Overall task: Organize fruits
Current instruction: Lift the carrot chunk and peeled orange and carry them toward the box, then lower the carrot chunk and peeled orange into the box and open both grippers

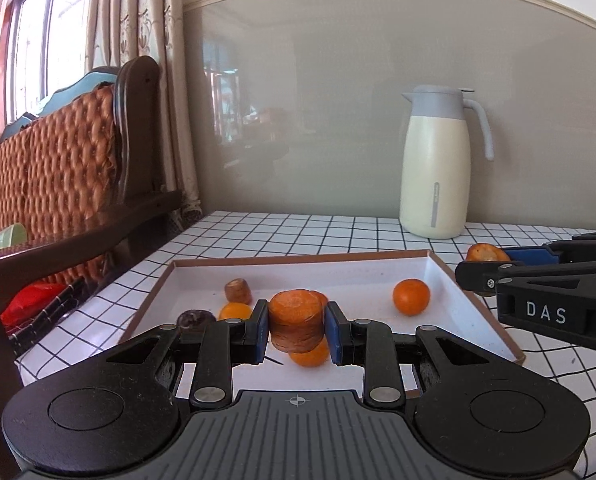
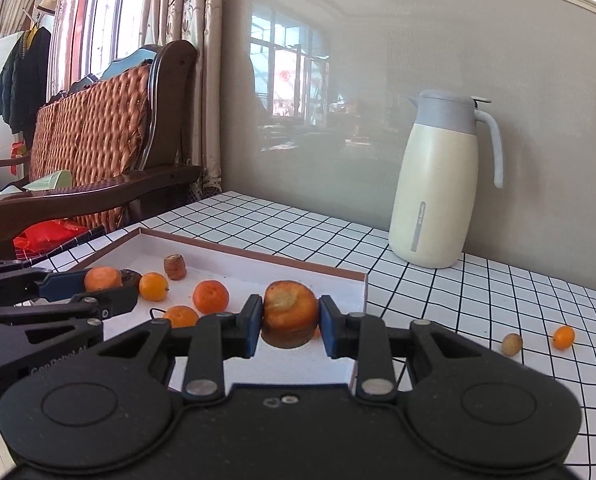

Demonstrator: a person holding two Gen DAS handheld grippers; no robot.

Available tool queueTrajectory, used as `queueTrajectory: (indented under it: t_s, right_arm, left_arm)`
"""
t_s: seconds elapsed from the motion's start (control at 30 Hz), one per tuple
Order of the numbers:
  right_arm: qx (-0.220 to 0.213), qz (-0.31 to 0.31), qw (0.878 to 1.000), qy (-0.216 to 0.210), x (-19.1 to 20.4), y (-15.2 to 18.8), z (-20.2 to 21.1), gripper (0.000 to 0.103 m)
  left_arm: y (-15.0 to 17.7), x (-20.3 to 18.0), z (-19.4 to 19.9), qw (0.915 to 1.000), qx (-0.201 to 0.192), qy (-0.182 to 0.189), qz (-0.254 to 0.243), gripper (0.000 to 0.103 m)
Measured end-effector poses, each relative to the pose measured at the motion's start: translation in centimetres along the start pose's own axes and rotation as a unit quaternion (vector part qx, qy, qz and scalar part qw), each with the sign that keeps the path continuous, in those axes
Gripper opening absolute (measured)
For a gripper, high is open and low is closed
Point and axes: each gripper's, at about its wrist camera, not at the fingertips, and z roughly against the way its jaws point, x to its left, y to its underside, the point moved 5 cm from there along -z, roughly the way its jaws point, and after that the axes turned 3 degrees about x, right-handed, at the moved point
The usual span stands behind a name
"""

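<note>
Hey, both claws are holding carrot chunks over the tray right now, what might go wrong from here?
1. The left claw grips its carrot chunk directly above an orange; released there, it may land on the orange and roll.
2. The right claw holds its carrot piece near the tray edge, so it might tumble out.
3. The claws sit close together and may collide.

Bright daylight from left window (image 2: 105, 20), glossy wall glare, fisheye-curved edges

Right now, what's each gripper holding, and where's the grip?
Left gripper: carrot chunk, pinched across its sides. Right gripper: another carrot chunk, also held by its sides.
</note>
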Motion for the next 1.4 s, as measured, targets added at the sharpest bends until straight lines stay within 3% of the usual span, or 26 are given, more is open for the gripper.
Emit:
queueTrajectory:
  t_s: [0.6,1.4]
  right_arm:
    - [0.003,0.009,1.000,-0.008,1.7,-1.6,-3.7,0.021]
    - [0.017,-0.012,1.000,-0.014,-0.2,-3.8,-9.4,0.022]
  left_arm:
    - [-0.3,7.1,-2.9,0.9979,0.009,-0.054,0.034,0.030]
    - [0.1,9.4,-7.5,0.9951,0.038,-0.075,0.053,0.030]
